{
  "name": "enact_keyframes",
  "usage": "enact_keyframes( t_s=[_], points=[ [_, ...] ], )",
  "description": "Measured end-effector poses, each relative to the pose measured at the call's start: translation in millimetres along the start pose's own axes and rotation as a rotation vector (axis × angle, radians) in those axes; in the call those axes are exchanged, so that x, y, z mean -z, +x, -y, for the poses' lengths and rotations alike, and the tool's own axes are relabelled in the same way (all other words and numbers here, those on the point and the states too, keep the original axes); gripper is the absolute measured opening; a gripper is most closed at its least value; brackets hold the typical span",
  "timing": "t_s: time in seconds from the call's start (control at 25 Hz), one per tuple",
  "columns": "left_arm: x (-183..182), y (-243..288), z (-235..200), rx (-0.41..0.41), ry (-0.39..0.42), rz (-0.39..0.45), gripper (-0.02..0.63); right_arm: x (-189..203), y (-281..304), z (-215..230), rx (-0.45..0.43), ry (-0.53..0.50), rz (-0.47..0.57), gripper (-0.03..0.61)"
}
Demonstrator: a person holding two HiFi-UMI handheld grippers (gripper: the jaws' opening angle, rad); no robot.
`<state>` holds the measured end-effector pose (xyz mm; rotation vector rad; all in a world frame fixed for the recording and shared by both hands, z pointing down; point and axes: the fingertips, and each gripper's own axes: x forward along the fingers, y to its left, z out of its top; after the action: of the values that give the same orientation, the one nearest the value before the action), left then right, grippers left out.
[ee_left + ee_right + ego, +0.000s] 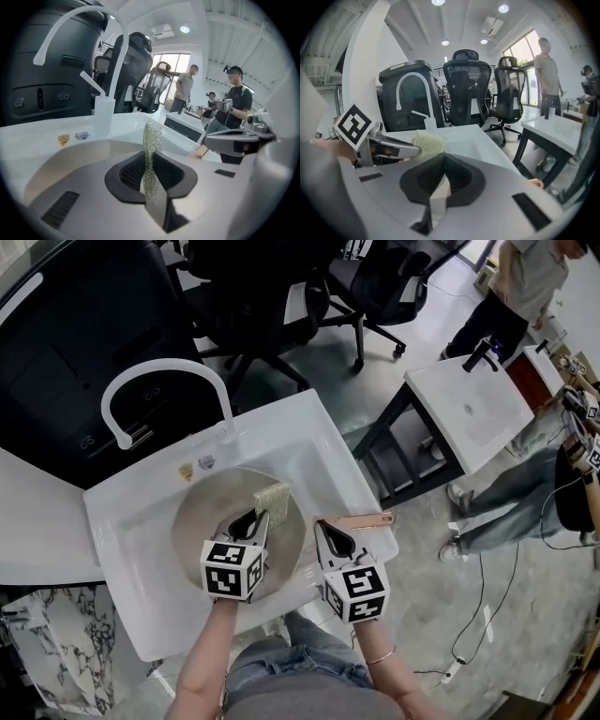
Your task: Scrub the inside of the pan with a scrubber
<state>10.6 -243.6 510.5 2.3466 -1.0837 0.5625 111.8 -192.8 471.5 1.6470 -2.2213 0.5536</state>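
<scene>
A round beige pan lies in the white sink, its copper handle pointing right over the sink's rim. My left gripper is over the pan's right half, shut on a yellow-green mesh scrubber. In the left gripper view the scrubber stands upright between the jaws of my left gripper, above the pan. My right gripper is shut beside the handle's base, with nothing visible between the jaws of my right gripper. The right gripper view shows the scrubber at left.
A white arched faucet rises behind the sink. Black office chairs stand beyond it. A second white sink table is at the right, with people next to it. Cables trail over the floor.
</scene>
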Motion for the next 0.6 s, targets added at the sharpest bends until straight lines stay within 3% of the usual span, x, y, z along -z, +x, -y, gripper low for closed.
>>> enact_keyframes(
  t_s=[0.6],
  points=[
    [11, 43, -37, -0.122, 0.037, -0.041, 0.064, 10, 22, 3, -0.029, 0.02, -0.061, 0.011]
  ],
)
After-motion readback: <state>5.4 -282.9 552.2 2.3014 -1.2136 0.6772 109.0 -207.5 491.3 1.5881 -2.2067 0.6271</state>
